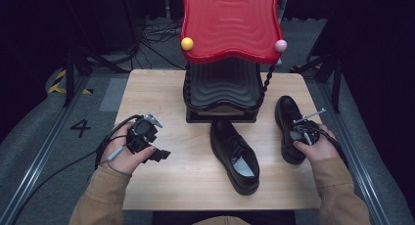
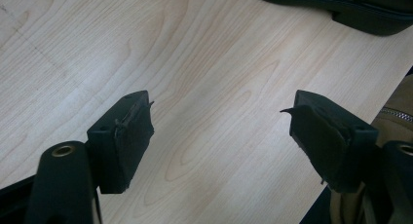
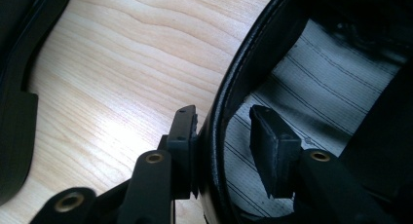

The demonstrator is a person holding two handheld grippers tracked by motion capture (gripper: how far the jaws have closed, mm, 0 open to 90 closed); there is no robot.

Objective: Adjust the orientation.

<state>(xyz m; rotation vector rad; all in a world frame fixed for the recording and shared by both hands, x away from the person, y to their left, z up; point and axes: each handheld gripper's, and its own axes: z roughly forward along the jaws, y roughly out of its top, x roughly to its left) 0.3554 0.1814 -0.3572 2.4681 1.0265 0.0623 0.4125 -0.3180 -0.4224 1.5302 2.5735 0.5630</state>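
- Right tongs (image 3: 221, 136) are at the right shoe (image 1: 288, 122), near the table's (image 1: 161, 88) right edge, heel end towards the person.
- Right gripper view: the jaws straddle the shoe's collar wall (image 3: 253, 63). One jaw is outside, up against the leather; the other is inside the opening, over the striped grey lining (image 3: 321, 83).
- A gap shows between the inner pad and the wall, so not clamped yet. Outer pad contact looks likely, but the angle is poor.
- Left tongs (image 2: 221, 131) are wide open with nothing between the jaws, held over bare wood at the table's left side.
- Second shoe (image 1: 235, 156) lies mid-table, well apart from both tongs.
- Behind the shoes stands a black rack (image 1: 222, 90) with a red wavy top (image 1: 230, 24).
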